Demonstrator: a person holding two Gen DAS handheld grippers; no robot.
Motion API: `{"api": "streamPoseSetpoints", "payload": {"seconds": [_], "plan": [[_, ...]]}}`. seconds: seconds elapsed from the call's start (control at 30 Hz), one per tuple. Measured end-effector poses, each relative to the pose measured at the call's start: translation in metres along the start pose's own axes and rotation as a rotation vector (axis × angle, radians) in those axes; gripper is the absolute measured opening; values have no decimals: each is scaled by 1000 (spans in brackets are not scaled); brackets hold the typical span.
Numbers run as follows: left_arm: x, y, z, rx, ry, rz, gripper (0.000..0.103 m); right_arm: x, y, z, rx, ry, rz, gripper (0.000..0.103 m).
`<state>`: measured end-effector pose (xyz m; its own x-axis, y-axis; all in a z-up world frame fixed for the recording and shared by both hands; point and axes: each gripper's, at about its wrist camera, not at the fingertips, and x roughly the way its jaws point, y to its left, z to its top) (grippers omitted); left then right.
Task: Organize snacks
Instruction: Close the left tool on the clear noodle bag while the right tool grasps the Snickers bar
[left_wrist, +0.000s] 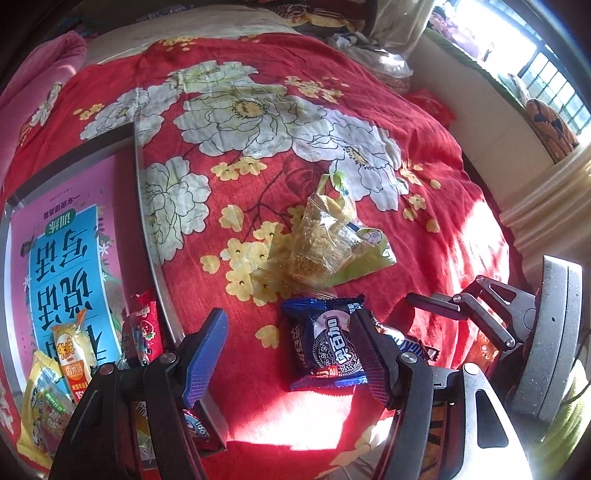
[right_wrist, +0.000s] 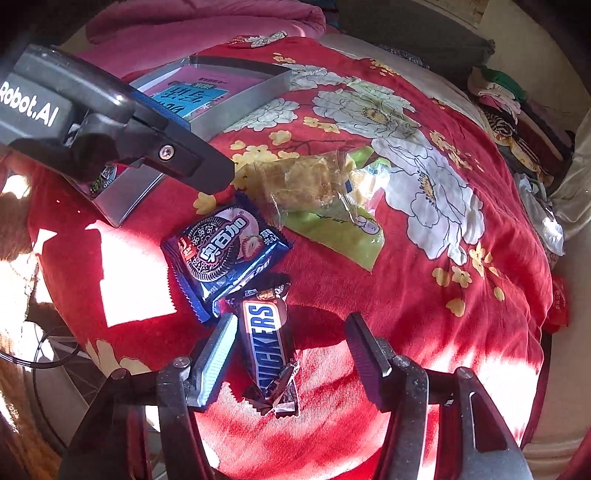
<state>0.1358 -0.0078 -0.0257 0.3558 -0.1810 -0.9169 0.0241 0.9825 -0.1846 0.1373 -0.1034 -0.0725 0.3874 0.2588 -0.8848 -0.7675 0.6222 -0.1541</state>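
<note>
While sun falls across a red floral bedspread (left_wrist: 332, 110), two grippers hang over loose snacks on a bed.

Left gripper (left_wrist: 288, 350) stands open and empty; its right finger overlaps a blue cookie pack (left_wrist: 325, 350), which lies flat on the spread. Right gripper (right_wrist: 291, 354) is part open around a Snickers bar (right_wrist: 266, 339): the left pad sits just beside the wrapper, the right pad is clear of it, and the bar rests on the spread, not lifted. Just far of the cookie pack lies a clear bag (right_wrist: 306, 184) atop a green packet (right_wrist: 343, 236). On the left a metal tray (left_wrist: 147, 206) holds several packets, among them a yellow packet (left_wrist: 74, 354) and a red packet (left_wrist: 147, 325).
</note>
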Motion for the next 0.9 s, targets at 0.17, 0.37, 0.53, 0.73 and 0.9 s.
{"api": "streamPoseSetpoints", "payload": {"seconds": [0.17, 0.37, 0.53, 0.73, 0.9], "plan": [[14, -3, 10, 19, 4, 6, 70, 9, 3, 2, -8, 13, -3, 55], [33, -6, 25, 41, 13, 6, 70, 14, -6, 1, 71, -7, 30, 49], [44, -11, 31, 66, 27, 6, 70, 9, -33, -4, 227, -43, 66, 29], [55, -15, 33, 56, 32, -5, 69, 4, -62, -14, 407, -91, 142, 29], [59, -16, 35, 57, 21, -21, 49, 0, -81, -23, 533, -142, 214, 29]]}}
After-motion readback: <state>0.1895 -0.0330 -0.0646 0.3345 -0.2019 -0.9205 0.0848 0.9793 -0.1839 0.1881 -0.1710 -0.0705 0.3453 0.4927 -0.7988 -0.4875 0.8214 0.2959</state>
